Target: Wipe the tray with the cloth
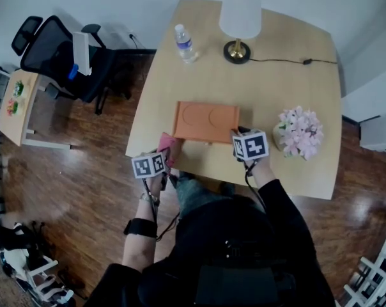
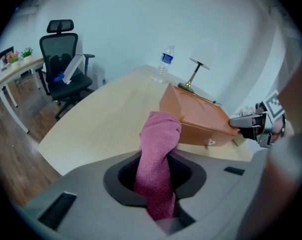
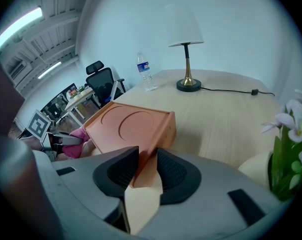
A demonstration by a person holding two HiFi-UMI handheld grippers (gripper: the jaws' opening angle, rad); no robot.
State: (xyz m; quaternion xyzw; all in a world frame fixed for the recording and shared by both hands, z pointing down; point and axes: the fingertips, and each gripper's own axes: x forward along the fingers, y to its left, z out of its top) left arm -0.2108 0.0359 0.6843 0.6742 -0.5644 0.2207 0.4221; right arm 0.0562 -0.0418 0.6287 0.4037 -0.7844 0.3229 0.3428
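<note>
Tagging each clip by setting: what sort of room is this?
Most likely an office or meeting room: a black swivel office chair, a large light-wood table carrying a lamp and water bottle, plus wood flooring.

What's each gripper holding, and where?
Pink cloth, gripped below its free end, in the left gripper; tray, by its near corner, in the right gripper.
</note>
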